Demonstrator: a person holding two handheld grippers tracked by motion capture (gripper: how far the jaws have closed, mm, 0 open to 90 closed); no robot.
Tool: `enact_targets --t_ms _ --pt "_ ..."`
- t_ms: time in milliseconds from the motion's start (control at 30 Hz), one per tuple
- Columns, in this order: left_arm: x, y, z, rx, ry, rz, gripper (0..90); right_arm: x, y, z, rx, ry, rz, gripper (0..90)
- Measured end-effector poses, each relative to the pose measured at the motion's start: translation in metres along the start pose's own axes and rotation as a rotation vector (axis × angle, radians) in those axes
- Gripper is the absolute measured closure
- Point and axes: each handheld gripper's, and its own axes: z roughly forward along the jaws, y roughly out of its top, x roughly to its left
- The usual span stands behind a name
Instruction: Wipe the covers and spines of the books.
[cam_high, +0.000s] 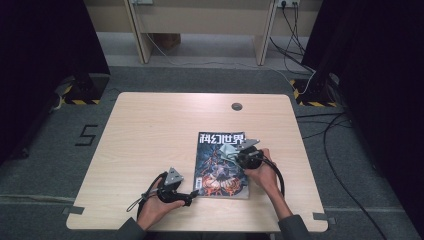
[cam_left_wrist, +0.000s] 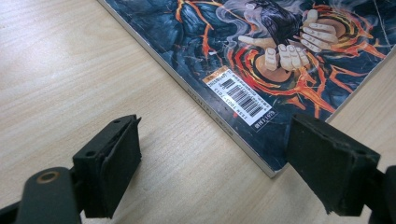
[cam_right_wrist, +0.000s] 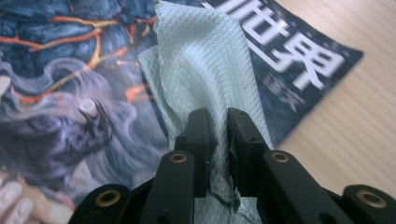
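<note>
A magazine (cam_high: 221, 165) with a dark cover, orange swirls and white characters lies flat on the wooden table (cam_high: 150, 135). My right gripper (cam_high: 239, 152) is over its right part, shut on a pale green-white paper towel (cam_right_wrist: 205, 60) that lies draped on the cover (cam_right_wrist: 70, 70). In the right gripper view the towel is pinched between the two black jaws (cam_right_wrist: 219, 135). My left gripper (cam_high: 194, 194) rests low on the table by the magazine's near left corner (cam_left_wrist: 271, 170), jaws wide open with nothing between them; the corner lies just ahead of the gap.
A small round dark grommet (cam_high: 236, 106) sits near the table's far edge. Cables (cam_high: 330, 145) run over the grey floor to the right. Bare tabletop stretches left of the magazine (cam_left_wrist: 56, 60).
</note>
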Motion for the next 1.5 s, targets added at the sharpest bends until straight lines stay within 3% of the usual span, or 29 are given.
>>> enact_targets --t_ms 67,233,700,733,833,967,1100,1233,1367,1500 --pt "0.000 0.000 0.000 -0.002 -0.005 0.001 16.9 0.001 -0.002 -0.001 -0.003 -0.003 0.009 80.1" --pt "0.000 0.000 0.000 -0.002 -0.006 0.001 17.1 0.013 0.002 -0.001 0.008 0.003 -0.021 80.0" --pt "-0.002 0.000 -0.001 -0.002 0.005 -0.006 18.6 0.079 0.026 0.005 -0.018 0.138 -0.151 80.1" --pt "-0.002 0.000 -0.001 -0.003 0.006 -0.004 18.7 0.084 0.026 0.004 -0.015 0.147 -0.134 80.0" --pt "-0.003 0.003 -0.003 0.020 0.006 0.022 19.8 0.094 0.025 0.002 -0.025 0.169 -0.179 80.1" --pt "0.002 0.001 -0.011 0.060 -0.007 0.040 20.3 0.089 0.022 0.000 -0.032 0.163 -0.157 80.2" --pt "0.020 0.002 -0.026 0.017 0.028 -0.016 20.4 0.071 0.011 -0.006 -0.009 0.110 -0.121 80.2" --pt "0.041 0.000 -0.034 0.017 0.062 -0.067 20.3 0.056 -0.004 -0.016 0.001 0.078 -0.076 80.2" --pt "0.049 0.000 -0.041 -0.006 0.085 -0.085 20.4 0.058 -0.012 -0.022 -0.004 0.079 -0.081 80.0" --pt "0.054 -0.001 -0.040 -0.001 0.103 -0.090 20.7 0.073 -0.012 -0.025 -0.013 0.106 -0.112 80.0"
